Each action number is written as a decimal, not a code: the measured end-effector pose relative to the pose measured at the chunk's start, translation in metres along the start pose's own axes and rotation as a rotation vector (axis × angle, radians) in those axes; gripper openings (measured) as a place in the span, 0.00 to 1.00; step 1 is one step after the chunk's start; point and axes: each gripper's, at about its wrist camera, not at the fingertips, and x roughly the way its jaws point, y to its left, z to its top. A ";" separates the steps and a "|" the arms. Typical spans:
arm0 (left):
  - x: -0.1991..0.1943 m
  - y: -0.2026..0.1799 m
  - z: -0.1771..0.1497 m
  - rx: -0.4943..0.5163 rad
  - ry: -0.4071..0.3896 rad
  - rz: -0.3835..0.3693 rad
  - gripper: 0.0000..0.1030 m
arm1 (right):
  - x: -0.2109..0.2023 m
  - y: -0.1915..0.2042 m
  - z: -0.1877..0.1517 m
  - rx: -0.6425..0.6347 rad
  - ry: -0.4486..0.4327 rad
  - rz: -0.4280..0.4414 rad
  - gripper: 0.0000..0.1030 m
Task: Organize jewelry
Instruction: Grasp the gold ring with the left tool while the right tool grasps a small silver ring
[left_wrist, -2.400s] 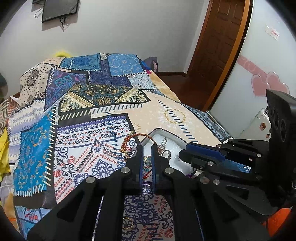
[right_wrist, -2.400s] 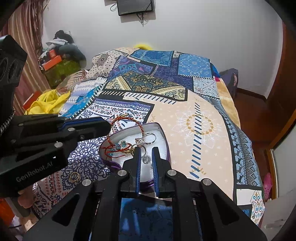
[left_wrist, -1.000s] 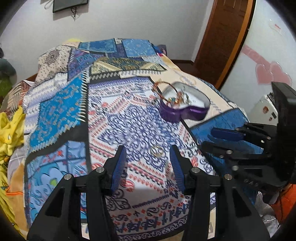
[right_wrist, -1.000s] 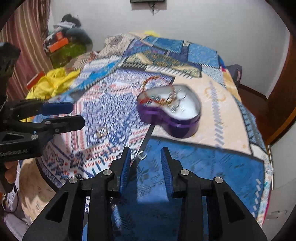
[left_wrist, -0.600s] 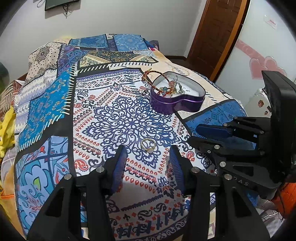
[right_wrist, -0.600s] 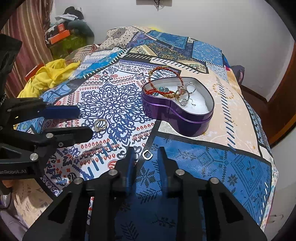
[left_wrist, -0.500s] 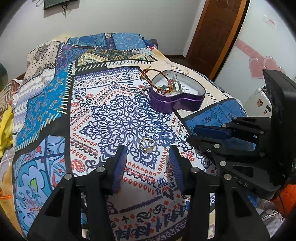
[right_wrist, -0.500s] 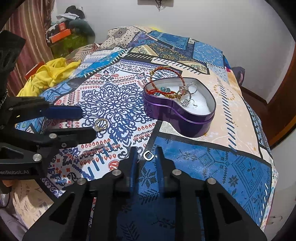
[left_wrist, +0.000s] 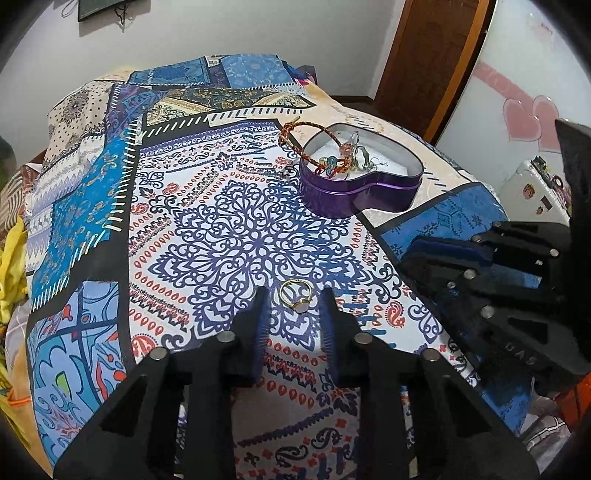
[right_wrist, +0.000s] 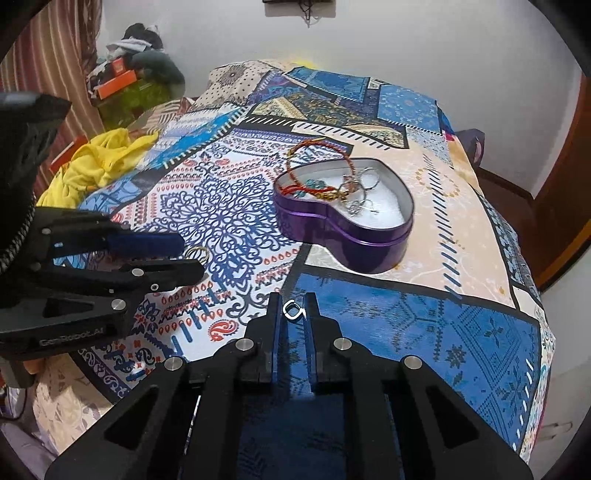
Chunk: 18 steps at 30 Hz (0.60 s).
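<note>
A purple heart-shaped tin sits on the patterned bedspread, holding a red-and-gold bracelet and several rings. A gold ring with a pale stone lies on the spread between the tips of my open left gripper. A small silver ring lies between the tips of my right gripper, whose jaws are a narrow gap apart around it, not pressing it. The right gripper shows side-on in the left wrist view.
The bedspread covers the whole bed. Yellow cloth lies at the bed's left edge, clutter by striped curtains behind it. A wooden door and a white wall with pink hearts stand to the right.
Both grippers pulled back from the tin and opened. The left came down around the gold ring. The right narrowed its jaws and moved onto the silver ring.
</note>
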 end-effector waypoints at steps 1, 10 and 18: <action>0.001 -0.001 0.000 0.002 0.001 0.002 0.21 | -0.001 -0.001 0.000 0.005 -0.004 0.000 0.10; -0.003 -0.005 0.000 0.016 -0.004 0.012 0.16 | -0.014 -0.008 0.006 0.023 -0.041 -0.003 0.10; -0.017 -0.006 0.005 0.005 -0.036 0.015 0.16 | -0.025 -0.014 0.012 0.037 -0.077 -0.014 0.10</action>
